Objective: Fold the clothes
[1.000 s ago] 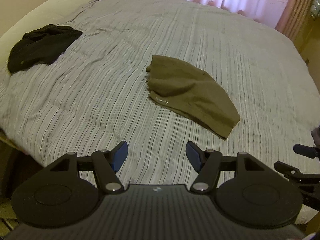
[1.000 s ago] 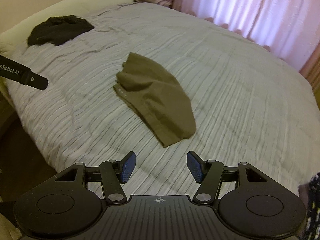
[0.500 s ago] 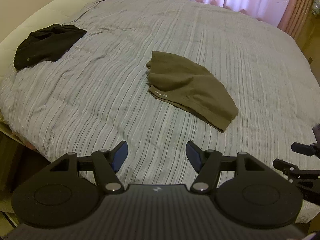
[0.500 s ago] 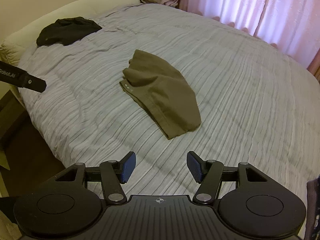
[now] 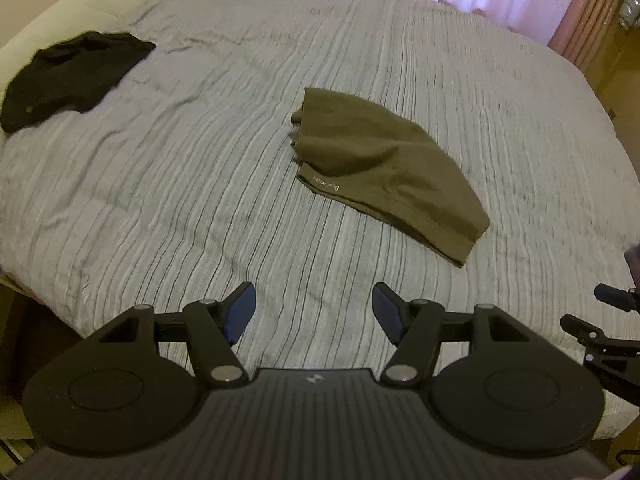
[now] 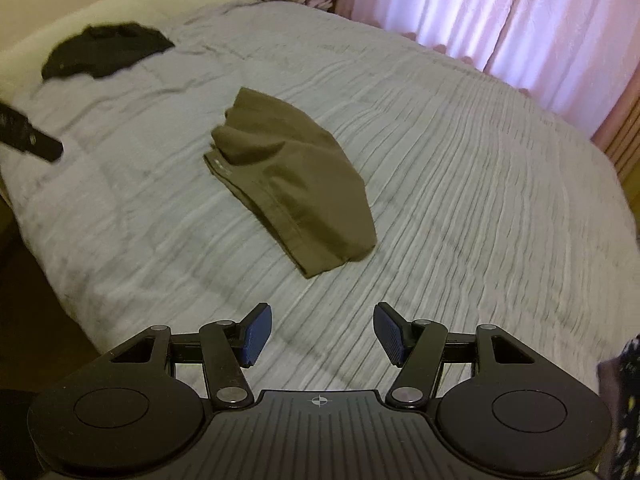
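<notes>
Both tongs (image 5: 313,312) (image 6: 319,334) wide apart, nearer olive garment (image 5: 384,168) vs 1 s ago

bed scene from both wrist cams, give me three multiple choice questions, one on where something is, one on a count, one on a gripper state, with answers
1. Where does the black garment lie relative to the olive garment?
A. On top of it
B. Apart from it, toward the far left of the bed, near the cream pillow
C. On the floor

2. How many garments lie on the striped bedspread?
A. One
B. Two
C. Four

3. What state is the right gripper in?
A. Open and holding nothing
B. Shut on the olive garment
C. Shut on the bedspread

Answers:
1 B: a wide stretch of bedspread separates the two, and the black one sits at the far left edge.
2 B: only the olive and the black pieces show on the bedspread.
3 A: its blue fingertips stand apart over bare bedspread, short of the olive garment; the left gripper looks the same.
</notes>
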{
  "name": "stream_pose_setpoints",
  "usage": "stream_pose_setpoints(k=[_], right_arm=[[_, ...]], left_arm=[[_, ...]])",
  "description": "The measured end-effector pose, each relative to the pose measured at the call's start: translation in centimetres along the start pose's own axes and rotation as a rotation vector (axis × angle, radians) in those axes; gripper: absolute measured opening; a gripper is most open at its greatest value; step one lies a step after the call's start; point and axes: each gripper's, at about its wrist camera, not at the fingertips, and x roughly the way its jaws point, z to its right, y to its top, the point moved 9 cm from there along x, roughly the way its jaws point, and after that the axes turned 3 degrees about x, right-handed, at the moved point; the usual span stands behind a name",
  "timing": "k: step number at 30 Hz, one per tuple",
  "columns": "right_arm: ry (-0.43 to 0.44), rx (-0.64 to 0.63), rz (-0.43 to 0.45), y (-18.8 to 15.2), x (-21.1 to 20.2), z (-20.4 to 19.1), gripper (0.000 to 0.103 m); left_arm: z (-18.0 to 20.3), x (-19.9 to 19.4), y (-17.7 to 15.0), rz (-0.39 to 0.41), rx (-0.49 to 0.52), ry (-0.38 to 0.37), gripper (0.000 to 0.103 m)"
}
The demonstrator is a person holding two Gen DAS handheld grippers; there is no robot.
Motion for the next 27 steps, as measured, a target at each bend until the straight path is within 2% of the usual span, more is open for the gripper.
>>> stream_pose_setpoints(k=[15, 20, 27], right_arm=[[-0.261, -0.268, -0.059, 1.1, 16.0, -3.1, 0.060], [-0.323, -0.344, -0.105, 1.0, 21.9, -3.6, 0.060], [-0.379, -0.623, -0.079, -0.2, 26.0, -3.9, 0.060]], left_arm=[[-8.6, 11.3, 5.4, -0.085, 0.120, -0.087, 0.060], [-10.2, 14.9, 5.2, -0.132, 0.136, -0.094, 0.060], [-10.9, 17.0, 4.1, -0.178, 0.129, -0.087, 0.060]])
